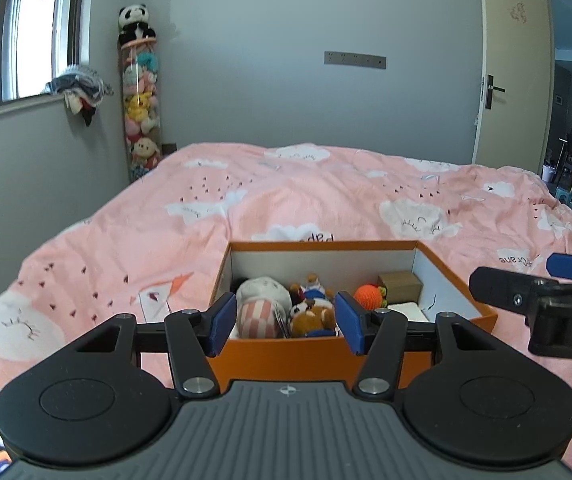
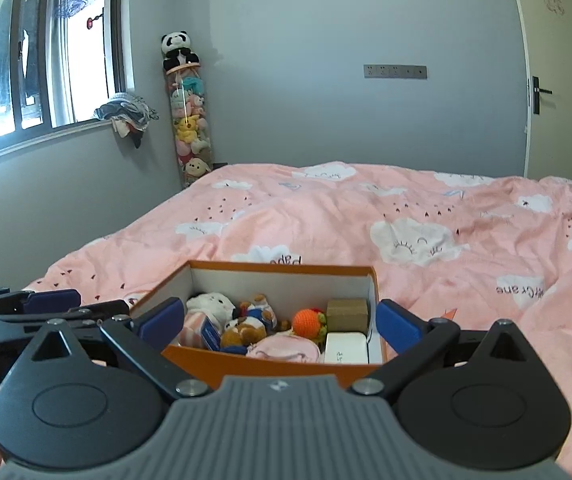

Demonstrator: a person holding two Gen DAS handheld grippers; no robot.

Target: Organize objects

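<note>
- Nearest of all, the left hand-held gripper (image 1: pixel 284 326) has its blue pads spread apart with nothing between them; they hover just short of the near wall of the orange box (image 1: pixel 286 354), lined up with its left half.
- The right hand-held gripper (image 2: pixel 282 320) stands as wide as it goes, also empty, its two pads framing the whole near end of the box from the box's right side.
- Both tools sit side by side at the near edge of the bed (image 1: pixel 306 200), aimed slightly down into the open box. Neither touches it.
- The box rests on the pink cloud-print cover close to the bed's near edge, its long axis running away from the grippers toward the far wall.
- Inside, left to right: a white plush in a pink striped outfit (image 1: pixel 264 304), a brown bear toy (image 1: pixel 312 316), an orange crocheted ball (image 1: pixel 368 296), a small cardboard cube (image 2: pixel 347 314) and a white flat case (image 2: pixel 344 347).
- My guess is the move to come is a reach into the box; the left tool is nearer the white plush and the bear, the right one nearer the case and the cube.
- Far off, a tall clear tube of soft toys (image 2: pixel 190 120) stands in the corner with a panda (image 2: pixel 178 50) on top.
</note>
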